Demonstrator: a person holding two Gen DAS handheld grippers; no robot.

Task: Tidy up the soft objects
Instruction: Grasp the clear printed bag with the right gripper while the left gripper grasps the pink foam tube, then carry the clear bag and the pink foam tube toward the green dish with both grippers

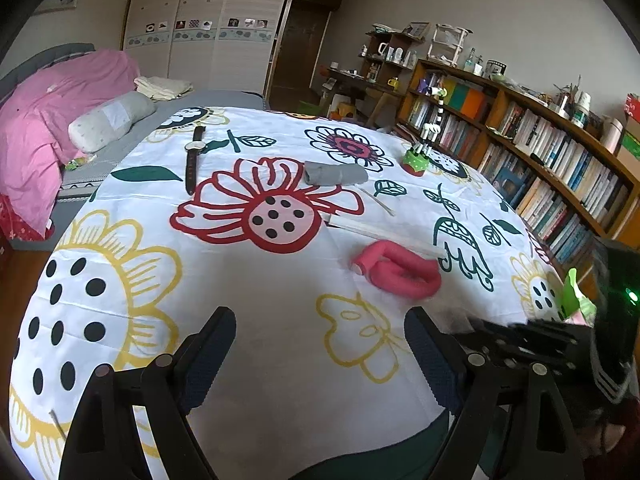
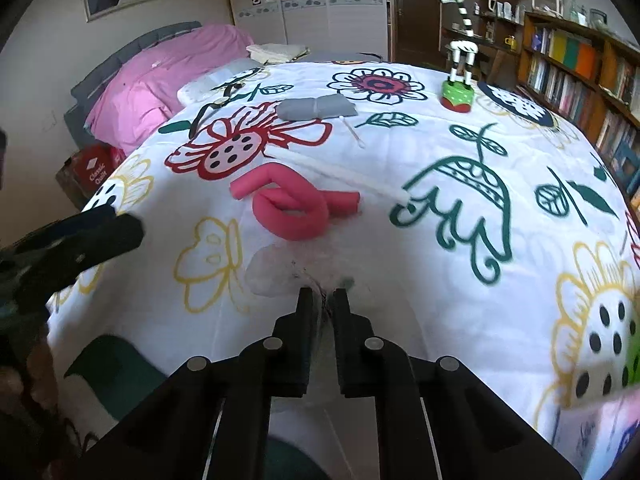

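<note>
I saw a table with a white flower cloth [image 1: 280, 320] on it. A bent pink foam tube [image 1: 400, 272] lay near the middle. At its 12 o'clock lay a rolled grey cloth [image 1: 334, 173]. A black watch [image 1: 195, 158] lay at 10 o'clock, well apart from the tube. A toy giraffe on a green stand [image 1: 418, 160] stood at 1 o'clock. A thin white stick [image 1: 382, 202] lay between the grey roll and the tube. Something thin and see-through [image 2: 280, 272] lay near my edge.

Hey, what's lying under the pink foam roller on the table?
Only the flowered tablecloth shows beneath the pink foam roller. The white sticks lie just behind it. Whatever the cloth covers stays hidden.
</note>
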